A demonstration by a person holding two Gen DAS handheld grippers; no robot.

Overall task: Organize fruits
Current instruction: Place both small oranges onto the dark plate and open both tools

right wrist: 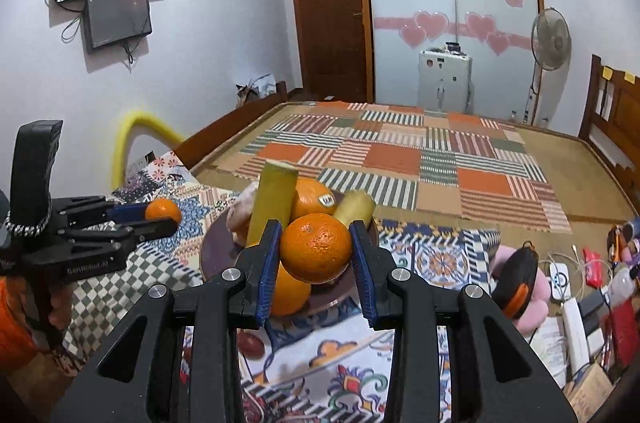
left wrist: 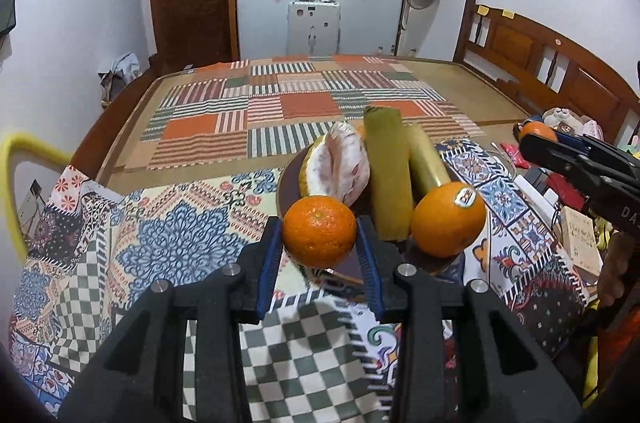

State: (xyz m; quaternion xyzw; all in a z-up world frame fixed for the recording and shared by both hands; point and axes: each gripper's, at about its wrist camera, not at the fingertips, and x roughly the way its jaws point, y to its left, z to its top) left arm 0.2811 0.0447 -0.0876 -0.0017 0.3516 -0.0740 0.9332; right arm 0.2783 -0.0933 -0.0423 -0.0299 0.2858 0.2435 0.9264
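My left gripper (left wrist: 320,243) is shut on a mandarin (left wrist: 319,231) and holds it above the near rim of a dark brown plate (left wrist: 286,183). On the plate lie a peeled pomelo piece (left wrist: 344,165), two green sugarcane pieces (left wrist: 388,175) and a stickered orange (left wrist: 448,219). My right gripper (right wrist: 316,255) is shut on another mandarin (right wrist: 316,253) above the same plate (right wrist: 214,255), which also holds a second orange (right wrist: 290,293). The left gripper with its mandarin (right wrist: 162,211) shows at the left of the right wrist view.
The plate sits on a patterned cloth (left wrist: 160,223) over a bed with a patchwork mat (left wrist: 280,107). A wooden headboard (left wrist: 560,63) stands at the right. Clutter, cables and a pink toy (right wrist: 532,287) lie to the right. A dark red fruit (right wrist: 250,343) lies on the cloth.
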